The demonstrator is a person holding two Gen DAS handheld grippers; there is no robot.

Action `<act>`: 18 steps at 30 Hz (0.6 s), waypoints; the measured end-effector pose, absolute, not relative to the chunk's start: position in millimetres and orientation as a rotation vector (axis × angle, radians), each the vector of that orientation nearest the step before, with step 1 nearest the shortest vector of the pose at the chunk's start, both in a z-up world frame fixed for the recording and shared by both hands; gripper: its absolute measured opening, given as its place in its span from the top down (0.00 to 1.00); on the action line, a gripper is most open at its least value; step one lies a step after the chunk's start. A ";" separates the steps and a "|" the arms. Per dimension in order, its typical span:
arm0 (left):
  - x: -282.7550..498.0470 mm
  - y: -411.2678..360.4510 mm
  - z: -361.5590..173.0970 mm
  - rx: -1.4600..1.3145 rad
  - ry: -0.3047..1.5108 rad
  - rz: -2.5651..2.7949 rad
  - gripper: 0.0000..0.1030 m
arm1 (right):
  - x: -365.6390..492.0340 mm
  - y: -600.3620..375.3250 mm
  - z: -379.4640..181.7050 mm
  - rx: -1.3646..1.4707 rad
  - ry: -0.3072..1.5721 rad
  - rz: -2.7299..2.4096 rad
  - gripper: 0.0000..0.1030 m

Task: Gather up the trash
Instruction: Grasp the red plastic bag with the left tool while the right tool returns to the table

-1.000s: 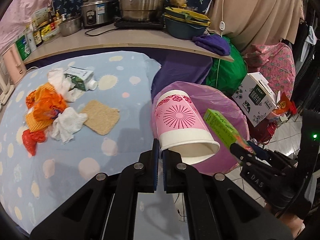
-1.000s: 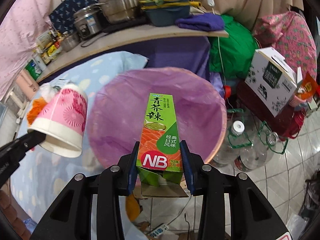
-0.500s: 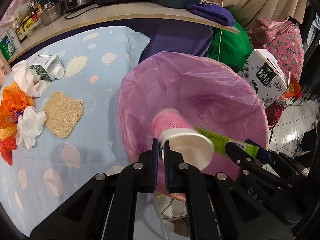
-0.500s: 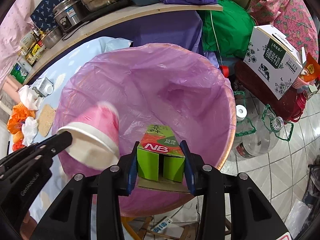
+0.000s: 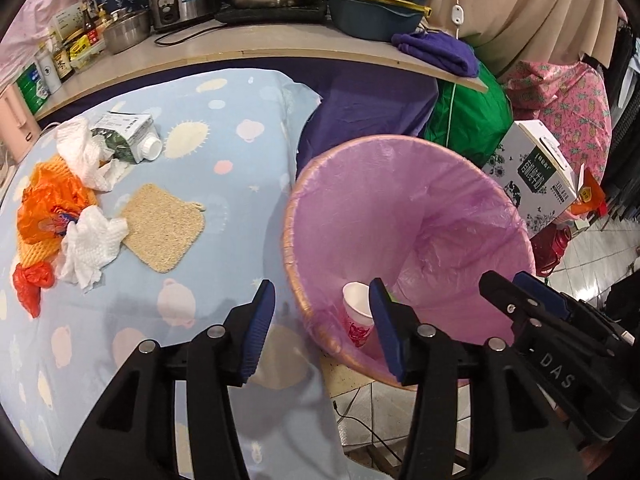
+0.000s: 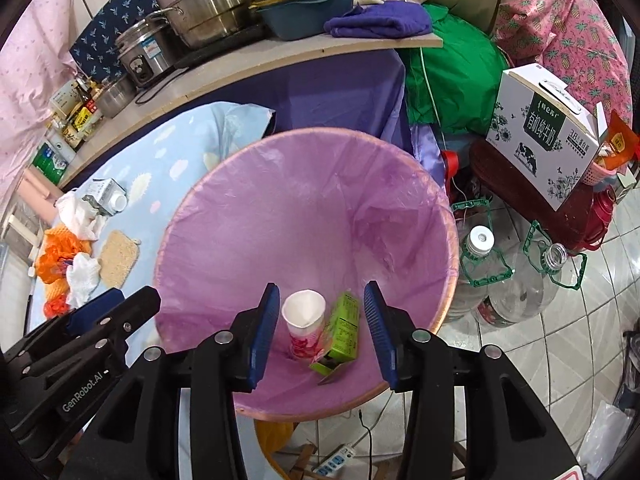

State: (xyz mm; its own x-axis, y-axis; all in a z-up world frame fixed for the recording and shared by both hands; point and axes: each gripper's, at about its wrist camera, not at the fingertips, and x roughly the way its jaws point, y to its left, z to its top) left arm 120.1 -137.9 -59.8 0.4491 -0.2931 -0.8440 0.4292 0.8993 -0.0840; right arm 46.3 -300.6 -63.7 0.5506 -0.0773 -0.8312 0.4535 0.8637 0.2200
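The left gripper (image 5: pixel 322 332) hangs over the near rim of the bin (image 5: pixel 292 264), its jaws opening and holding nothing; the blue pads (image 5: pixel 260 328) stand well apart, with tablecloth and the bin's rim seen between them. The right gripper (image 6: pixel 320 332) hangs over the bin (image 6: pixel 448 280) too, its jaws also opening and empty, and the bin's bottom shows in the gap. Each gripper appears at the edge of the other's view, the right one (image 5: pixel 516 288) at the lower right of the left camera, the left one (image 6: pixel 120 304) at the lower left of the right camera.

At the bottom of the bin, on its purple liner (image 6: pixel 304 216), the cup (image 6: pixel 304 320) stands roughly upright with its white mouth up. The green box (image 6: pixel 342 330) leans just beside it, touching or nearly so, with an open end flap towards the camera. In the left view only the cup (image 5: pixel 357 312) shows well, partly behind the right pad.

Farther off, to the left of the bin, the table (image 5: pixel 224 140) with its pale blue cloth still carries trash: a tan pad (image 5: pixel 162 236), crumpled white tissue (image 5: pixel 90 248) touching its edge, an orange bag (image 5: pixel 48 208) on yellow foam net, a red scrap (image 5: pixel 32 282), more tissue and a carton (image 5: pixel 128 136) lying on its side.

Beyond the table a shelf (image 5: pixel 280 46) holds pots, a rice cooker and bottles. Right of the bin, on the floor, stand water jugs (image 6: pixel 516 280) and a milk box (image 6: pixel 548 136).
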 end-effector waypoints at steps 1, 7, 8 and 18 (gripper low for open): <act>119.8 -134.3 -58.3 0.140 1.010 -0.443 0.54 | 45.7 -298.9 -60.2 0.442 0.936 -0.320 0.57; 121.8 -99.6 -52.6 0.081 1.013 -0.381 0.48 | 45.4 -274.3 -39.8 0.404 0.898 -0.275 0.53; 123.2 -93.3 -52.0 0.073 1.015 -0.364 0.47 | 46.2 -268.5 -36.8 0.391 0.893 -0.266 0.52; 136.1 1.8 -63.5 -0.024 1.032 -0.157 0.32 | 68.8 -206.1 -35.6 0.328 0.913 -0.128 0.50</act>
